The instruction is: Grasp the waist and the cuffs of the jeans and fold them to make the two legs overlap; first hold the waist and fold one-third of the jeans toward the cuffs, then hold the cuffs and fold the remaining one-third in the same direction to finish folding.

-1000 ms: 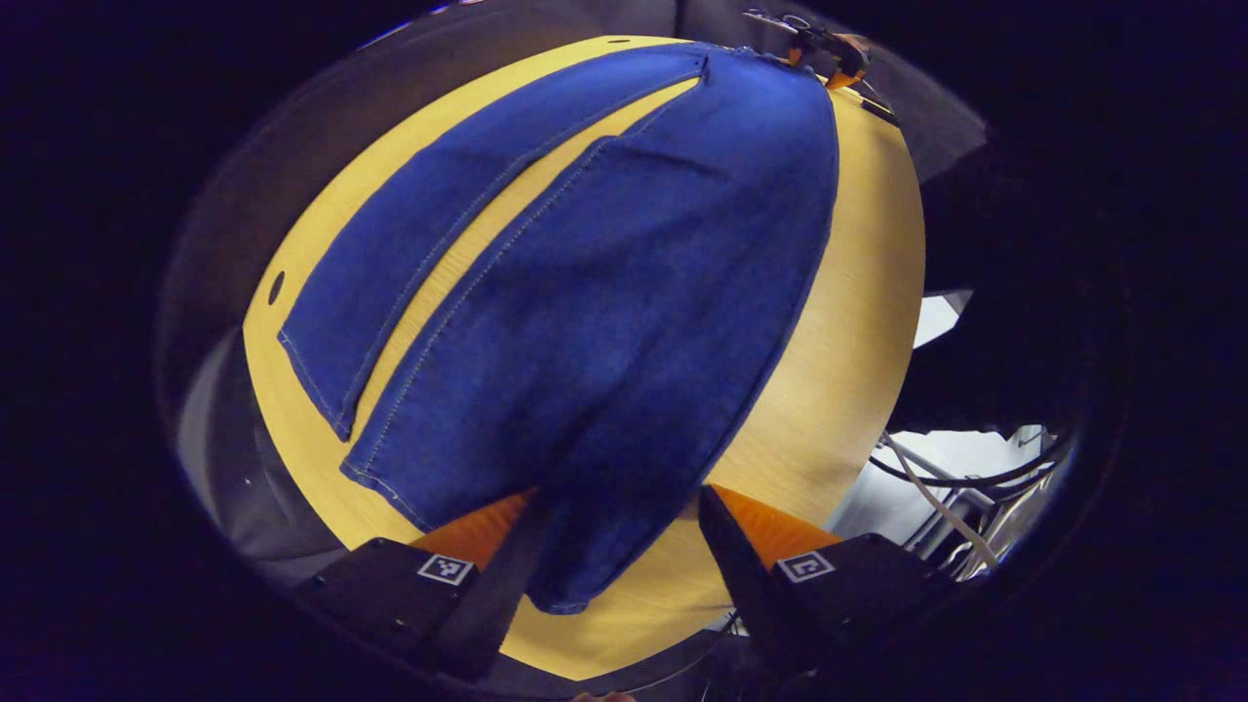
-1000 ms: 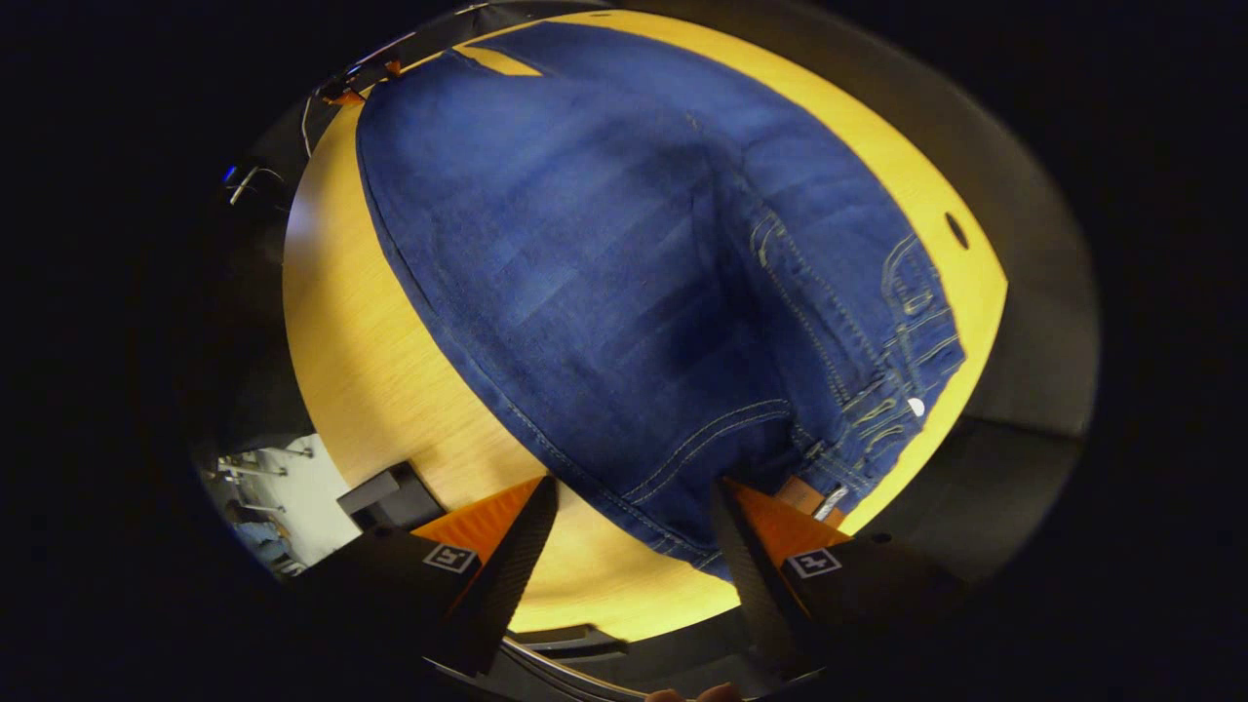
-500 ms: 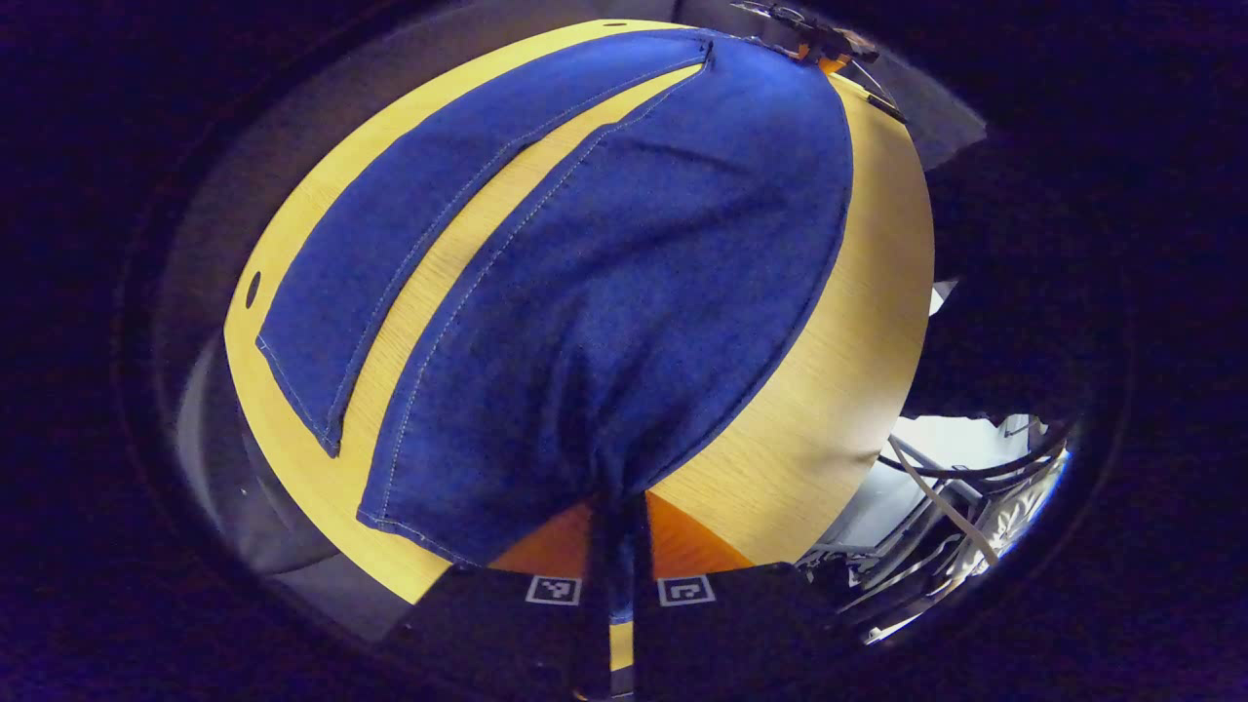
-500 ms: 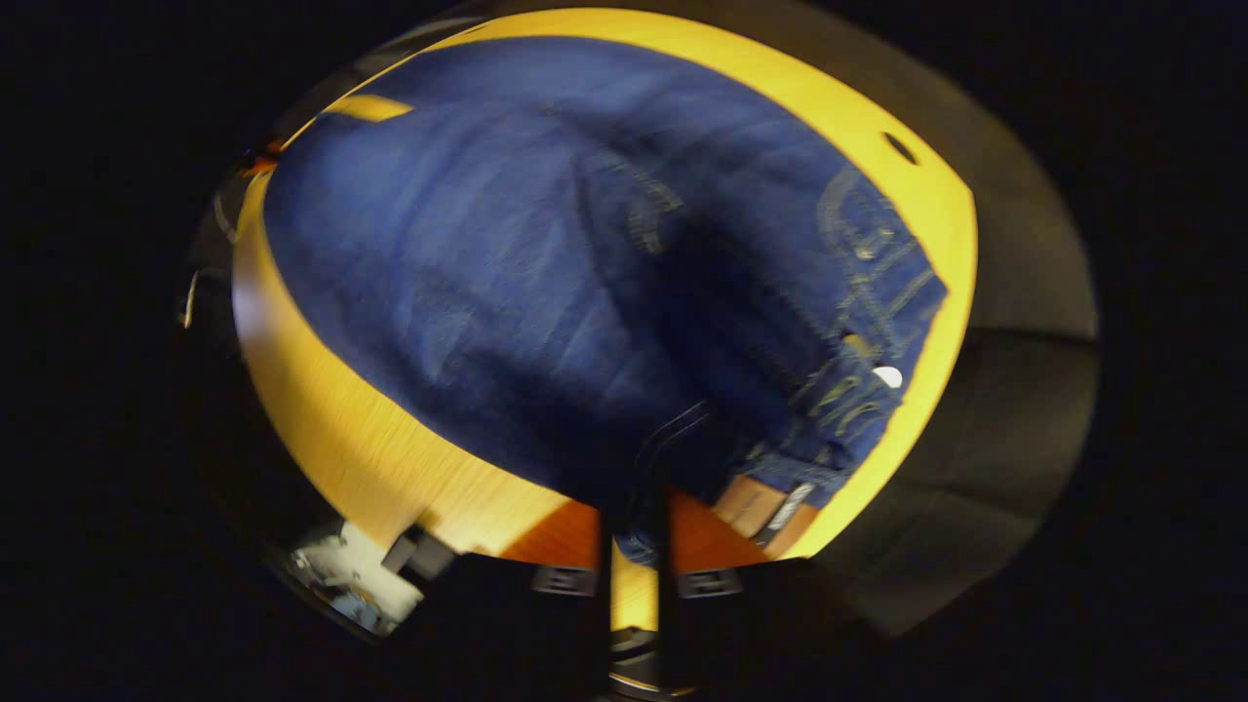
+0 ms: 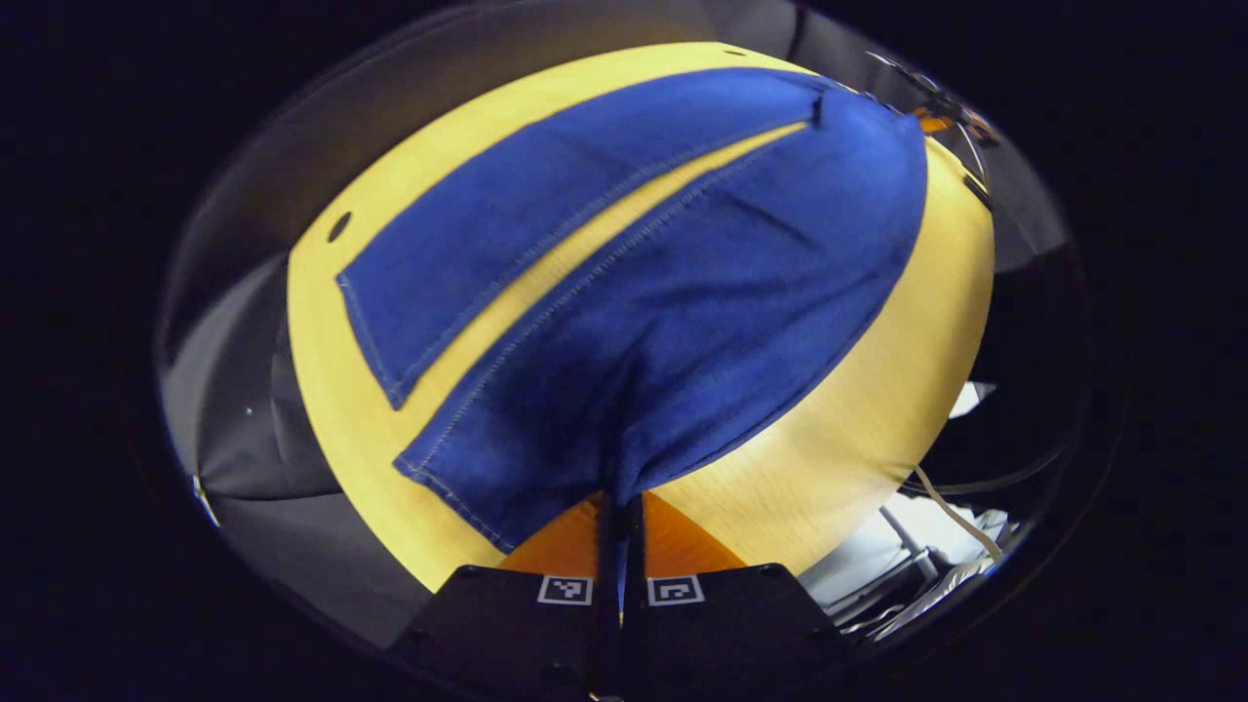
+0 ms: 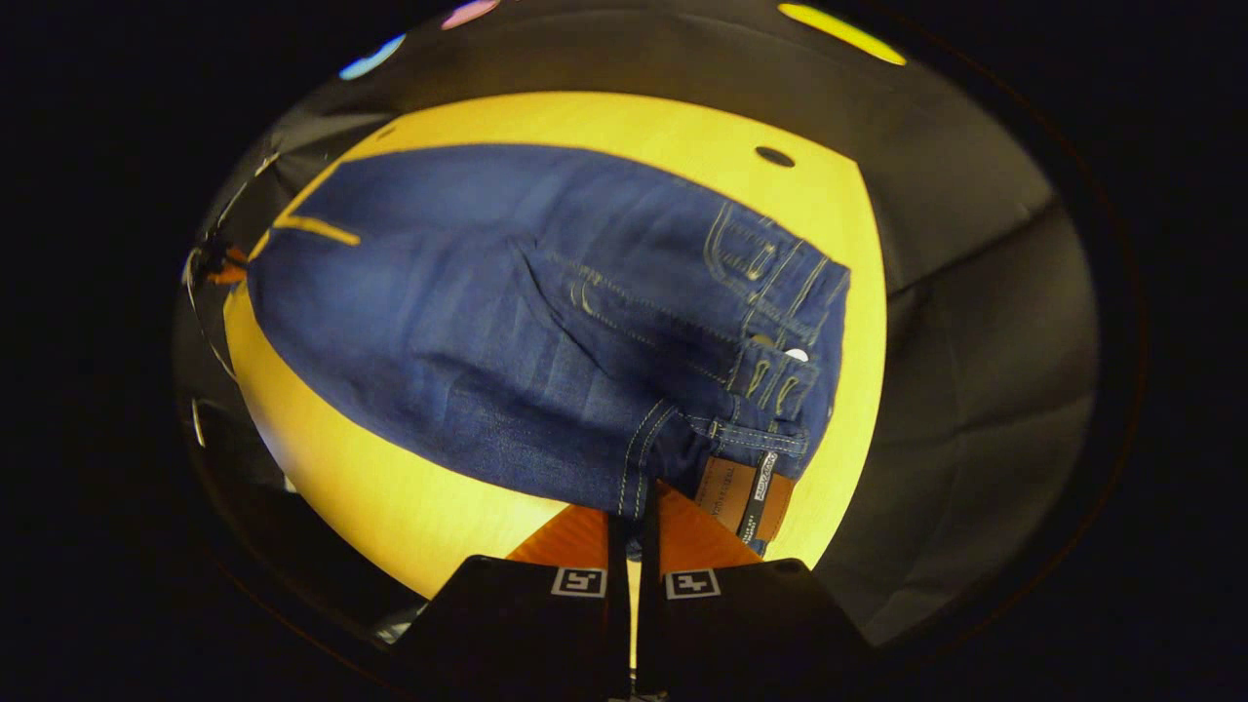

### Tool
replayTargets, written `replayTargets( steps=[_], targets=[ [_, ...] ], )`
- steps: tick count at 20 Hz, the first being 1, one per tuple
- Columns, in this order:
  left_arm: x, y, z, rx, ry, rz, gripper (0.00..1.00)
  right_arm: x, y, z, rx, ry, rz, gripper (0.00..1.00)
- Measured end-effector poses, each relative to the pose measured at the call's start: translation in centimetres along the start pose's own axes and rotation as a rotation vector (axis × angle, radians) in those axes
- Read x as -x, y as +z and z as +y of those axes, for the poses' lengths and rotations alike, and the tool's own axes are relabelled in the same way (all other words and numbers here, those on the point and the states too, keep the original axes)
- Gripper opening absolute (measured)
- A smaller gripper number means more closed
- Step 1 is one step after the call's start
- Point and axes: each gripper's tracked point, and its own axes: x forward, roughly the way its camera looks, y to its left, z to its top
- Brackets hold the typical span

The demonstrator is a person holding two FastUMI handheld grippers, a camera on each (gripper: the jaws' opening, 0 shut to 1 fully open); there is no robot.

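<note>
Status: very early, first fold not made.

Jeans lie spread flat on the yellow table, both legs side by side with a strip of table showing between them. Legs do not overlap yet.

Left gripper: fingers pressed together, pinching the near leg's cuff at its hem corner. Denim bunches into the fingers there, so that edge looks lifted a little. Far leg lies flat, untouched.

Right gripper: fingers closed on the waist edge, just beside the brown leather patch. Waistband with belt loops and button sits toward the right of the right gripper view; legs run off to the far left.

Done: both grasps on the near side, cuff and waist.
Left, by my read: carry the near leg over onto the far leg, then waist third toward the cuffs, then cuff third. All three folds outstanding.
</note>
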Motion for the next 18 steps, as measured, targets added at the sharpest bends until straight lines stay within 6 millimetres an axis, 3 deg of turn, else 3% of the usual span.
replayTargets(
  steps=[6, 10, 14, 15, 16, 18],
  targets=[
    [1.8, 6.7, 6.2, 0.207, 0.095, -0.115, 0.06, 6.4, 9.0, -0.4, -0.048, -0.056, -0.219, 0.07],
    [1.4, 11.1, 11.6, 0.306, 0.176, -0.17, 0.06, 8.1, 14.9, -0.8, -0.028, -0.117, -0.297, 0.07],
    [-1.5, 15.5, 16.2, 0.317, 0.298, -0.169, 0.06, 2.7, 19.5, -2.4, -0.071, -0.165, -0.311, 0.07],
    [-2.0, 16.8, 17.4, 0.316, 0.337, -0.193, 0.1, 1.2, 20.1, -2.9, -0.087, -0.176, -0.299, 0.07],
    [-3.1, 18.0, 18.3, 0.328, 0.357, -0.2, 0.06, 0.0, 20.5, -3.3, -0.1, -0.19, -0.287, 0.07],
    [-5.5, 18.8, 18.8, 0.362, 0.368, -0.168, 0.07, -2.8, 21.0, -3.6, -0.118, -0.195, -0.266, 0.07]
  ],
)
